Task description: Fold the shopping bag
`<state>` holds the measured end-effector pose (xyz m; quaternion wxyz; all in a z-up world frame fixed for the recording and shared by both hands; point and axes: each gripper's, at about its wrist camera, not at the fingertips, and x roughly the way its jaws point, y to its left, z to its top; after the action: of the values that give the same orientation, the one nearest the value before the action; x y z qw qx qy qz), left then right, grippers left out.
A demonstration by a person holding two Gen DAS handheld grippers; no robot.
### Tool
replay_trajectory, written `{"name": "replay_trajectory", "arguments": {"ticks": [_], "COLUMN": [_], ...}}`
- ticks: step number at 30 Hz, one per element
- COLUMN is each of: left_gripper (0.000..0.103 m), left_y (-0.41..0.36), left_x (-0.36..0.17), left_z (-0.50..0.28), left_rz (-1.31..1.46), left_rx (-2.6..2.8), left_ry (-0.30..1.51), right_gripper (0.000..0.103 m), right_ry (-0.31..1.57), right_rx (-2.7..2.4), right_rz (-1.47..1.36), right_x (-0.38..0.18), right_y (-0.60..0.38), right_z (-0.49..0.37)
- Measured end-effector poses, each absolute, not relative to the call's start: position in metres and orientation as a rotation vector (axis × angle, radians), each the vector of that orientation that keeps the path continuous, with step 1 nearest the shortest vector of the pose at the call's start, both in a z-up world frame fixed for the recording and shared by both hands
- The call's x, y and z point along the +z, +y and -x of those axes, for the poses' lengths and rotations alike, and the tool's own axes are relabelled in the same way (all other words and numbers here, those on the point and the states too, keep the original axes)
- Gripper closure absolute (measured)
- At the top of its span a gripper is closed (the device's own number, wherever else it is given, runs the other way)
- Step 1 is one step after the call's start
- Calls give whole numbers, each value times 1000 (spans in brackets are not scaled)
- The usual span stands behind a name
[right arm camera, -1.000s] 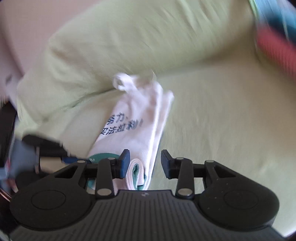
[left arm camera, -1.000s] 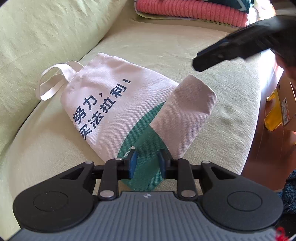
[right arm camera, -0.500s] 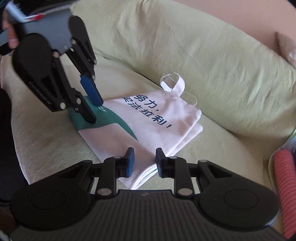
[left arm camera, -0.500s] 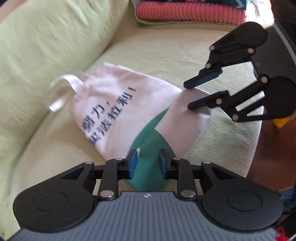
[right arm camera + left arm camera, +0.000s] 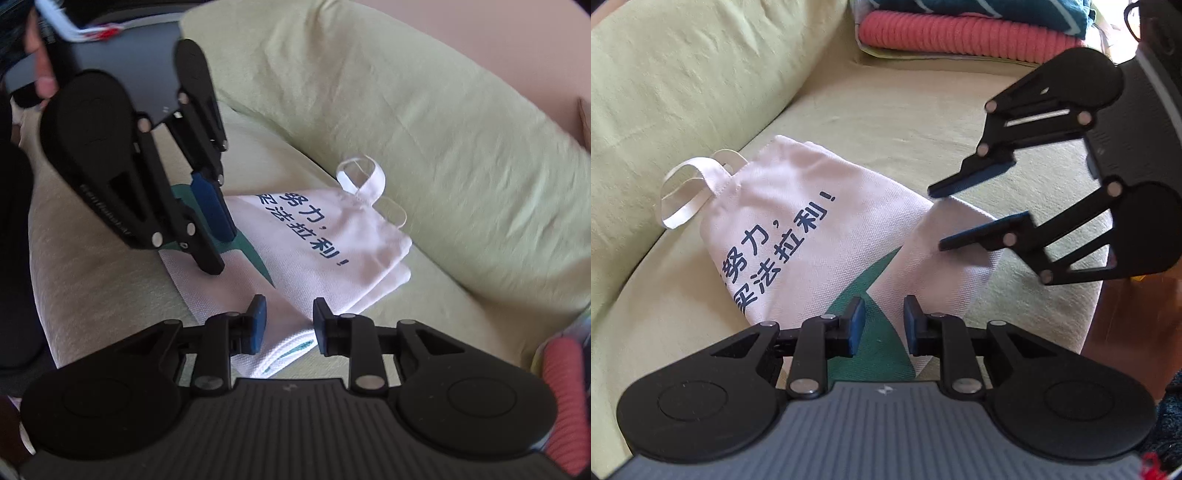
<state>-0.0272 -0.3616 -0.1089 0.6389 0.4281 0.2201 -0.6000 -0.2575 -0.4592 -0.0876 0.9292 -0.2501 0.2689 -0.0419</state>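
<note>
**Shopping bag held down on green sofa, one corner folded over**

Shopping bag [image 5: 812, 229] cloth is pinned under the left gripper [image 5: 884, 314], whose blue-padded jaws are held a little apart over the green print [image 5: 871, 332] at the bag's bottom end, the end farthest from the back cushion [image 5: 701, 74]. Nothing is clamped between them. From the right wrist view, the left gripper [image 5: 219, 251] is seen tilted steeply down, with the tip of one black finger set on the white cloth just beside the print.

The right gripper [image 5: 286, 314] is brought in level, rolled so that one finger stands above the other, at the side of the bag away from the cushion. Its jaws are opening. The end of the folded-over flap [image 5: 953, 258] lies between them, and the pads are not pressed on it. In the left wrist view the right gripper [image 5: 936, 218] is seen straddling that flap's upper corner.

The bag is laid flat on the sofa seat [image 5: 905, 122], white with dark blue lettering [image 5: 775, 251] across its middle. Its bottom corner is turned up over the green print, so that a plain white strip is shown. Two white loop handles [image 5: 687, 192] are spread out at the end nearest the back cushion, touching its foot.

Farther along the seat from the cushion, well apart from the bag, a stack of folded knitwear [image 5: 960, 37] is piled, pink under dark teal.
</note>
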Motion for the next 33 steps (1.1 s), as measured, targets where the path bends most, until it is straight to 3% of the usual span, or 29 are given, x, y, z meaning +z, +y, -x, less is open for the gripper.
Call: {"name": "replay_trajectory", "arguments": {"ticks": [1, 3, 11, 13, 18, 25, 30, 33], "left_gripper": [77, 77, 77, 77, 77, 67, 65, 58], "left_y": [-361, -362, -365, -366, -361, -299, -266, -264], "left_x": [-109, -111, -113, -113, -111, -98, -113, -120], "left_z": [26, 25, 17, 15, 8, 9, 11, 13], "left_rz": [-970, -964, -948, -938, -890, -1126, -1269, -1292], "left_rx": [-1371, -1374, -1399, -1404, -1428, -1451, -1414, -1405], "left_ry": [507, 509, 531, 545, 563, 256, 60, -47], "right_gripper": [62, 57, 57, 62, 61, 60, 60, 60], "right_ry": [531, 519, 489, 478, 526, 625, 642, 650], "right_rx": [-63, -19, 76, 114, 169, 255, 286, 296], "right_rz": [564, 660, 1131, 1138, 1026, 921, 864, 850], "right_x": [-87, -91, -133, -135, -125, -103, -99, -97], "right_y": [-455, -448, -441, -445, -456, -470, -477, -478], "right_z": [267, 280, 294, 288, 276, 259, 252, 254]}}
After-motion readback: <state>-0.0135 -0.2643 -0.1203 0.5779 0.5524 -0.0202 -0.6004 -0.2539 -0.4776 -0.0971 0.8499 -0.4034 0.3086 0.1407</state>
